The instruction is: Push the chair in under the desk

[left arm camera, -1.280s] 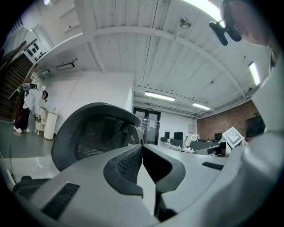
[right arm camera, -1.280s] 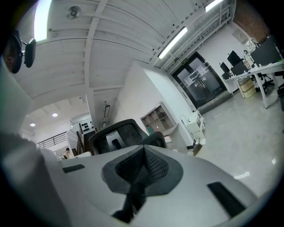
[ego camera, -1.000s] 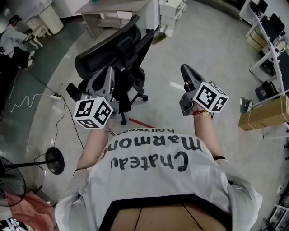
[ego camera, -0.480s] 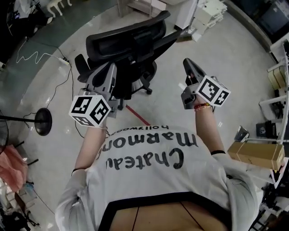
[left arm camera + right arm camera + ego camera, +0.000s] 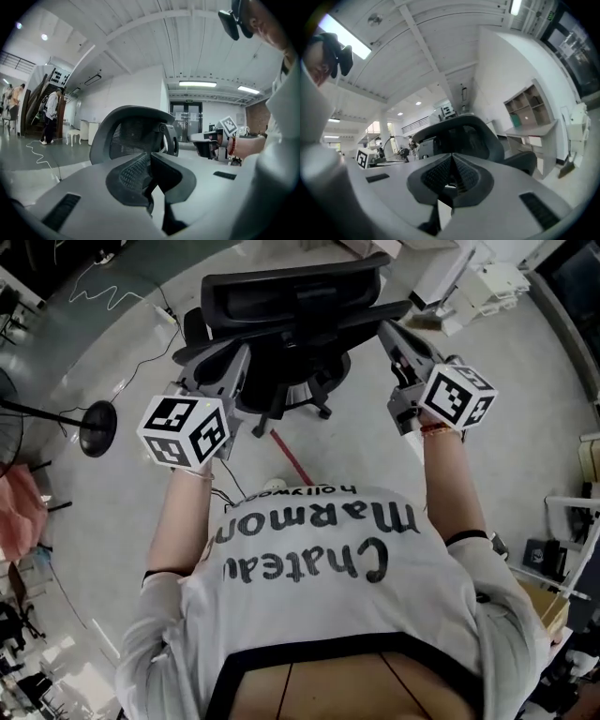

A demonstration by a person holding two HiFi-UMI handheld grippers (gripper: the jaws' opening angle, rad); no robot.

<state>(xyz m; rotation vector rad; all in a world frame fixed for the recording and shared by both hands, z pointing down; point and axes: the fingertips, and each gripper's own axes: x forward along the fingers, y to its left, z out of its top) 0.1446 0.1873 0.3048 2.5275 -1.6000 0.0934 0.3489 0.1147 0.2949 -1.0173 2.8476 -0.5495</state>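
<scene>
The black mesh office chair stands straight ahead of me with its back turned my way. My left gripper is shut and empty, level with the chair's left side. My right gripper is also shut and empty, beside the right edge of the backrest. In the left gripper view the backrest rises a short way beyond the closed jaws, with the right gripper off to the side. In the right gripper view the backrest fills the middle, and a white desk with shelves stands behind it at right.
A fan stand's round base and a white cable lie on the floor at left. A strip of red tape runs under the chair. A white cabinet stands at the top right. People stand far off.
I have turned to face the chair, which now sits centred at the top of the head view. The right gripper has swung up to the backrest's right edge. Both stay shut.
</scene>
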